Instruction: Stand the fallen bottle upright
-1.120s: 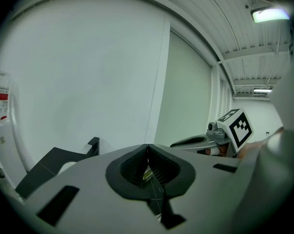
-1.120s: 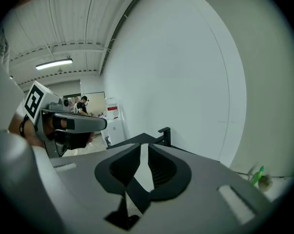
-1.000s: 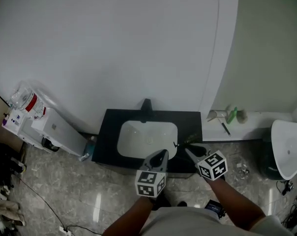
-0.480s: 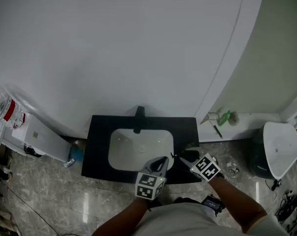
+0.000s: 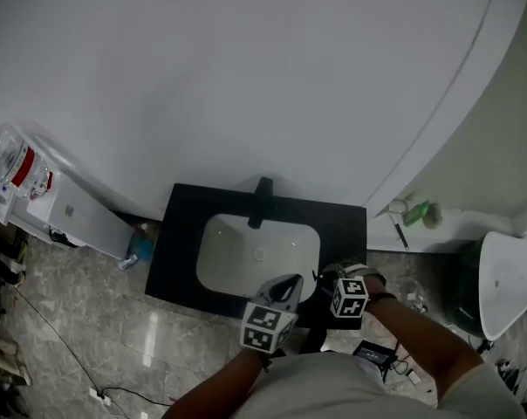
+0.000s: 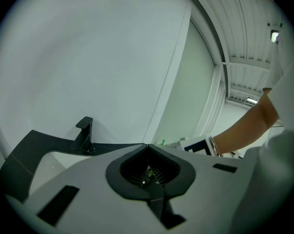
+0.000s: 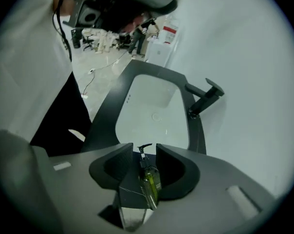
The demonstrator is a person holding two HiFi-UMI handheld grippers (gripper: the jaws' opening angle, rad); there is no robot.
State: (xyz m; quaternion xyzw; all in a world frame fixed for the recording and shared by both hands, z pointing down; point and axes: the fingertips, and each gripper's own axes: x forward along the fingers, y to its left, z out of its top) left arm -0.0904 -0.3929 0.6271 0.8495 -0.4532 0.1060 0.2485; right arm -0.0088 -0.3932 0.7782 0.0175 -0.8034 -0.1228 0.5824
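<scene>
The right gripper (image 7: 143,150) had its fingers opening, spread either side of the green pump bottle (image 7: 150,182), bottom middle of its view, on the black table (image 7: 104,113) right by the sink (image 7: 154,94). The left gripper (image 6: 147,145) had its fingers pressed together, tips touching.

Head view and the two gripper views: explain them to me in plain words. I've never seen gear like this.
No robot here: a person holds a two-jaw gripper in each hand. The head view comes from a camera on the person's head, looking steeply down at a black counter with a white sink and a black faucet. The other two pictures come from cameras riding on the grippers, looking along their jaws. The left gripper is shut and empty. The right gripper points down at the counter, jaws opening, with a green pump bottle between them, not gripped as far as I can see.
</scene>
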